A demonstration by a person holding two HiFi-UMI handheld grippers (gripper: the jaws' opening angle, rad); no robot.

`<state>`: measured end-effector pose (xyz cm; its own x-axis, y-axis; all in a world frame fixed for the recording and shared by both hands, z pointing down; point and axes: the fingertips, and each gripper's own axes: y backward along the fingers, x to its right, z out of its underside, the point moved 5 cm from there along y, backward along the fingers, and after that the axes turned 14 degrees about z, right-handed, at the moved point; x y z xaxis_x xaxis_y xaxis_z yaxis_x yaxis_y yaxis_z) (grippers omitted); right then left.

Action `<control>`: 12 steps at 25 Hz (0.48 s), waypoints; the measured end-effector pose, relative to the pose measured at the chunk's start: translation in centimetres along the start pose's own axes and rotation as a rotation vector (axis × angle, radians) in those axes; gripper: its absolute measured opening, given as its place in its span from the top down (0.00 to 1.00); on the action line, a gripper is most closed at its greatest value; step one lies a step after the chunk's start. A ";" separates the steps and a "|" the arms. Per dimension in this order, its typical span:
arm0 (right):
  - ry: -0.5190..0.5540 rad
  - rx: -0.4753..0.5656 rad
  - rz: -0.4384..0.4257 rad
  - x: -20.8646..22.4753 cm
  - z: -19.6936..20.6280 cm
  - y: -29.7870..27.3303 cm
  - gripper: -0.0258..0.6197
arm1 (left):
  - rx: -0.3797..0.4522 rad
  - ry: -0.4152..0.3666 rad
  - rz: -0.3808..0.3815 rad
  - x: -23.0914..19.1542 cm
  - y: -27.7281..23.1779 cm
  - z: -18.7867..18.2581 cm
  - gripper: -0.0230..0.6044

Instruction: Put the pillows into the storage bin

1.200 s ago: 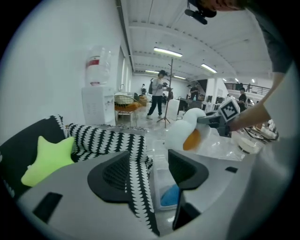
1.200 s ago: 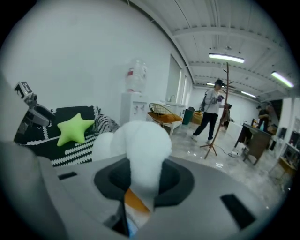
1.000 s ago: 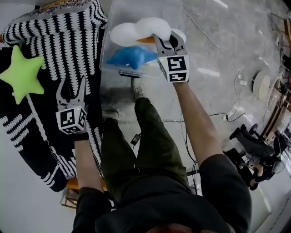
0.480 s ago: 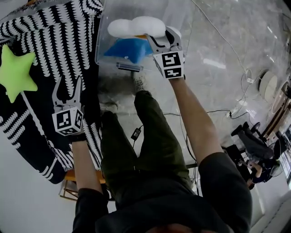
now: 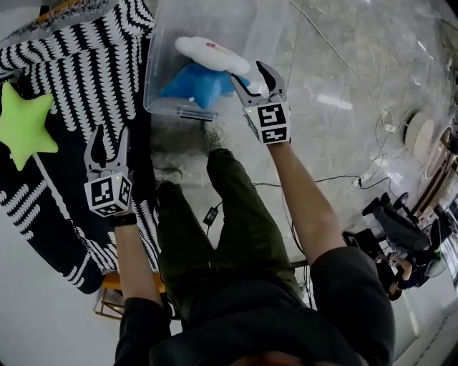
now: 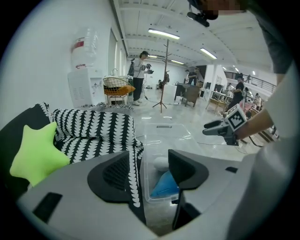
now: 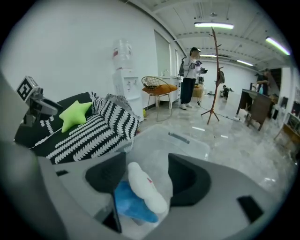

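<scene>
Right gripper (image 5: pixel 250 75): jaws have just been opening and stand apart, with nothing pressed between them. The white cloud-shaped plush pillow (image 5: pixel 212 54) lies free on the blue plush pillow (image 5: pixel 193 82) inside the clear plastic storage bin (image 5: pixel 179 107), at the gripper's 11 o'clock (drop judged complete). Left gripper (image 5: pixel 107 136): jaws apart and empty, judged readied for the green star-shaped pillow (image 5: pixel 25 125) at its 10 o'clock.

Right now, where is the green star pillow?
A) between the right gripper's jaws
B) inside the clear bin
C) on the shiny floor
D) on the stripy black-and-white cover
D: the green star pillow lies on the black-and-white cover, outside the clear bin holding the white pillow and blue pillow.
</scene>
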<state>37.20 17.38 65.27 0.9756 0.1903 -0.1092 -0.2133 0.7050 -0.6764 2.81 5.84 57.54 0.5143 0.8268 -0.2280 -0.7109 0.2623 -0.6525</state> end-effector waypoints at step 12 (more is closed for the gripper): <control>-0.070 -0.002 0.084 5.4 0.0 2.2 0.54 | 0.017 -0.020 0.048 2.7 -3.6 -3.0 0.55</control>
<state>41.95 20.01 63.21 0.9483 0.2959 -0.1148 -0.2941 0.6832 -0.6684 8.22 5.61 57.13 0.4699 0.8483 -0.2441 -0.7425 0.2303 -0.6290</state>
